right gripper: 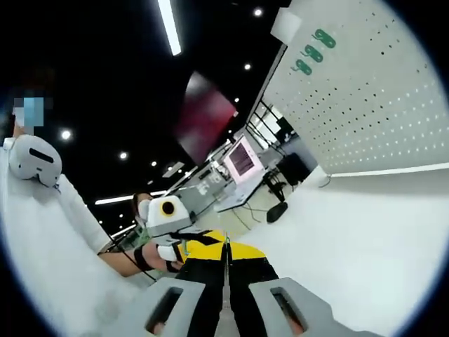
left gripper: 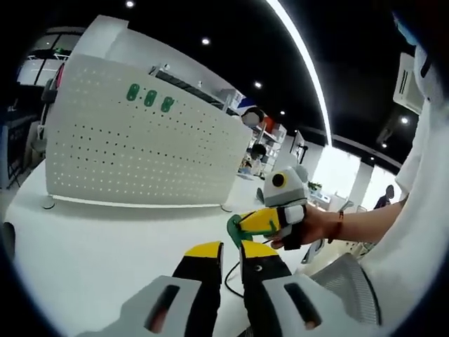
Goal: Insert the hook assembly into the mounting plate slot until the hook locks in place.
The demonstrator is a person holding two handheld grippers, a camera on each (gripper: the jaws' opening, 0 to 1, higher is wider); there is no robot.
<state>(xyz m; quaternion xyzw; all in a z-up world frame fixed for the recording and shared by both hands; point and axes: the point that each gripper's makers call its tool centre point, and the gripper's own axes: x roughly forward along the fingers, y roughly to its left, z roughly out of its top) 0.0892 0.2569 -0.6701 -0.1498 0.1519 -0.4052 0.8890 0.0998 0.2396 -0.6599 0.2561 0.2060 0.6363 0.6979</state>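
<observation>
A white table point(left gripper: 91, 246) carries an upright pegboard point(left gripper: 140, 151), the mounting plate, with three green hooks point(left gripper: 149, 97) already seated near its top edge. In the left gripper view the right gripper point(left gripper: 242, 228) comes in from the right, clamped on a green hook point(left gripper: 233, 230), well short of the board; held by its back, the hook's front stays free for the slot. The left gripper point(left gripper: 231, 253) holds nothing, jaws slightly parted, probably kept back as support. In the right gripper view the jaws look pressed together, the hook hidden between them.
</observation>
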